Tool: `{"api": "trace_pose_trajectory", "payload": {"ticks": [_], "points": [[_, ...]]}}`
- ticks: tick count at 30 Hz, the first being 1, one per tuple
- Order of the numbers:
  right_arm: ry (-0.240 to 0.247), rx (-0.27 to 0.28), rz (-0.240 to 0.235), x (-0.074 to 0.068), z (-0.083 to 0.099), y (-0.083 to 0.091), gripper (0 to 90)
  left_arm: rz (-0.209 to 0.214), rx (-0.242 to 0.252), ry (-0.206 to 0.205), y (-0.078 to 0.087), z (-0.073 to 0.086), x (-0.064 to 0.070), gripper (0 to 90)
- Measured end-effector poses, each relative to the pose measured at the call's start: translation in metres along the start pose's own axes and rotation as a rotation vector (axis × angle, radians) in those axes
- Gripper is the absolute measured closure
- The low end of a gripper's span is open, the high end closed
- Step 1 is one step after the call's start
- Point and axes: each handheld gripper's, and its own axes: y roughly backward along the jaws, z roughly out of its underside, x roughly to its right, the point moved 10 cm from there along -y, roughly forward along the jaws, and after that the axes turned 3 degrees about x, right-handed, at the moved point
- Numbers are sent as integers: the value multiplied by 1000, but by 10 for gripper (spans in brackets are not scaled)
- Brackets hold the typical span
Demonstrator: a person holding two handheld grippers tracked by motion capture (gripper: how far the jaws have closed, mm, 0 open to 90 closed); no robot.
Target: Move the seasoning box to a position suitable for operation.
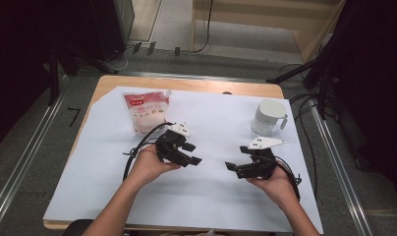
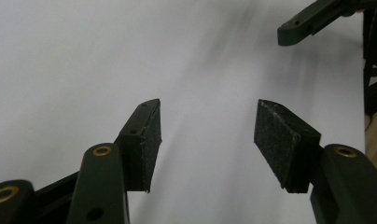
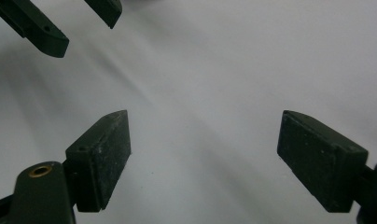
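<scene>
Both your left gripper [image 1: 194, 153] and right gripper [image 1: 229, 166] hover wide open, holding nothing, over the white sheet [image 1: 211, 191]; likely pre-grasp, next reach the pouch [image 1: 146, 111] or white jug [image 1: 268, 117].

The pink-and-white plastic pouch [image 1: 146, 111] lying on the white table sheet is showing a small red label near its top, but its lettering is too small to read.

White sheet [image 1: 211, 191] over wooden table [image 1: 186, 84]; black stands [image 1: 324, 73] beside table.
</scene>
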Motion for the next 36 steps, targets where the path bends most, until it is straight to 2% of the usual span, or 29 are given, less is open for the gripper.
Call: {"api": "trace_pose_trajectory", "payload": {"ticks": [3,5,8,12,14,17,19,20,21,23,27,29,32,36], "points": [[-7,0,2,1,0,0,188,9,-11,4,-2,2,0,429],[-13,-6,6,3,2,0,207,5,-39,-15,-4,5,-2,431],[-21,-5,12,5,3,1,219,13,-47,-8,-7,7,-3,396],[-24,-1,16,7,2,3,229,26,-30,-3,-7,5,-4,376],[-29,11,20,7,0,4,249,44,-21,-24,-5,4,-2,368],[-26,12,26,8,-2,4,258,56,-15,-26,-3,3,0,363],[-32,8,26,8,-2,4,262,63,-8,-21,-1,2,1,354],[-37,-1,32,9,0,5,266,89,14,17,3,-2,4,351],[-37,-1,32,9,0,5,266,89,14,17,3,-2,4,347],[-34,-4,38,10,1,7,266,121,58,50,9,-9,8,348],[-31,14,43,11,-2,12,267,113,69,27,12,-12,8,342],[-31,18,47,12,-3,13,268,90,44,-3,11,-8,7,344],[-29,12,53,14,-2,13,269,78,22,-40,9,-5,10,349],[-36,2,62,15,1,15,280,80,24,-34,10,-6,9,349]]}}
